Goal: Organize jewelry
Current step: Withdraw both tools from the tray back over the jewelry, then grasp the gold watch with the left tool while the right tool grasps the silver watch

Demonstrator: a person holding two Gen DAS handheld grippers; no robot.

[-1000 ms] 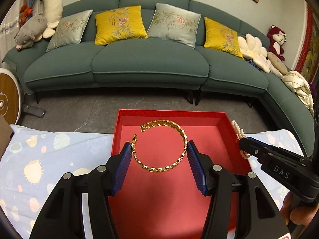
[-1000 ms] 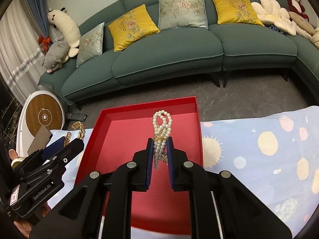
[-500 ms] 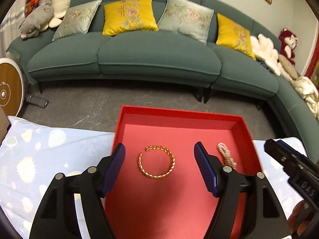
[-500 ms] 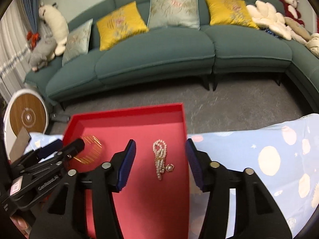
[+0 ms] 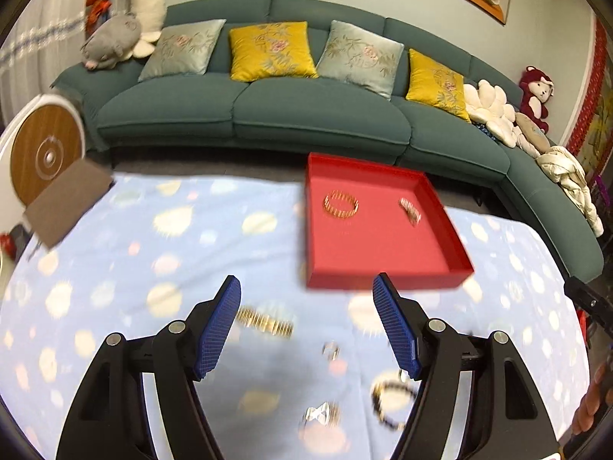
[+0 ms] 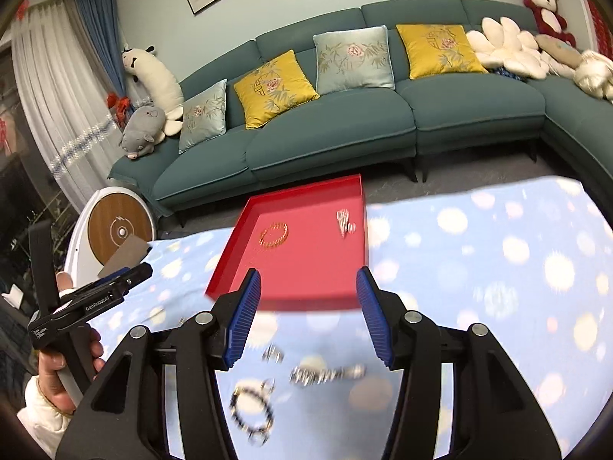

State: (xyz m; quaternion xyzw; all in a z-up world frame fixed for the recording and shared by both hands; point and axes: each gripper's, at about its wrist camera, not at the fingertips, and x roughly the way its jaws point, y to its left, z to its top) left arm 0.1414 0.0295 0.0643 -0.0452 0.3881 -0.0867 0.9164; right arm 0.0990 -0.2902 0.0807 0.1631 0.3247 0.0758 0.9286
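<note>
Already two pieces lie inside the red tray (image 5: 387, 253): a gold bracelet (image 5: 341, 204) and a pearl piece (image 5: 410, 211) beside it. Nearer than the tray, loose on the blue cloth (image 5: 115, 268): gold chain (image 5: 264, 322), silver chain (image 6: 325, 373), dark bead bracelet (image 6: 253, 410), small rings. Left gripper (image 5: 306, 329) and right gripper (image 6: 306, 318) both gape wide, empty, short of the tray. Nothing blocks them; motion blur hides detail.

Both grippers, left (image 5: 306, 326) and right (image 6: 308, 320), have pulled back off the red tray (image 5: 387, 281), jaws wide, above jewelry on the cloth.
</note>
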